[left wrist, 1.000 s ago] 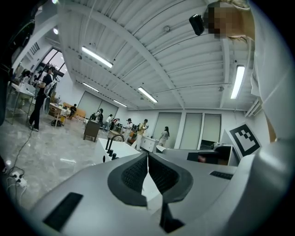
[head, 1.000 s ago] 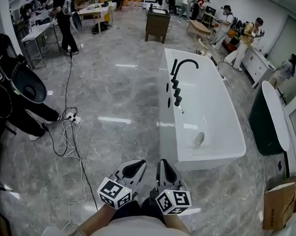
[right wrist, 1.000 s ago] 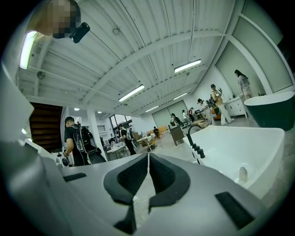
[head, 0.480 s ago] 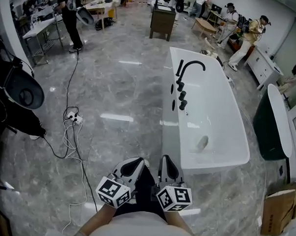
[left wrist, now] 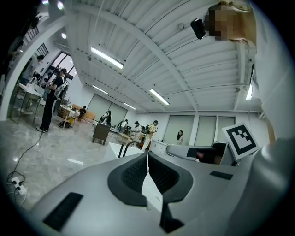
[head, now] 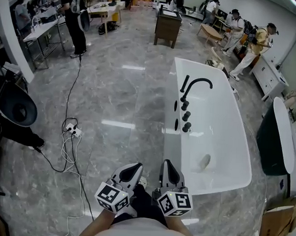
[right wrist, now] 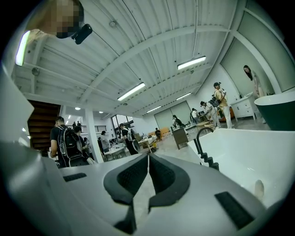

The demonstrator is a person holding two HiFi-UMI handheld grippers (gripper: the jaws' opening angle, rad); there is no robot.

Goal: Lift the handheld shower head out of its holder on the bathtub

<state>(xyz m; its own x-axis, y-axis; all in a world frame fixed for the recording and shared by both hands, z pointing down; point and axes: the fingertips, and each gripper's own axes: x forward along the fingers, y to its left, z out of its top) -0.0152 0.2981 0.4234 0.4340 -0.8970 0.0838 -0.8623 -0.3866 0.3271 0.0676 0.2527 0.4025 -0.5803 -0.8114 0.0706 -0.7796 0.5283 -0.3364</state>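
Ahead-right, bathtub (head: 225,129) closer than b4

— What is the floor (head: 115,89) ahead of the left tool (head: 131,170) made of?
— Polished grey stone with marble veining, glossy enough to mirror the ceiling lamps.
— And the bathtub (head: 234,158) ahead of the right tool (head: 167,168)?
— Smooth white with a high gloss. Its tap set (head: 194,87) and the handheld shower head (head: 185,81) look like matt black metal.
— The tools themselves?
— Smooth grey plastic shells with a soft sheen. Their pads (right wrist: 131,177) are matt black, finely ribbed and rubbery. The marker cubes (head: 113,195) are matt.
— Anything far right of the right tool?
— A glossy dark green tub (head: 265,140), and a cardboard box (head: 275,221), brown and dull.
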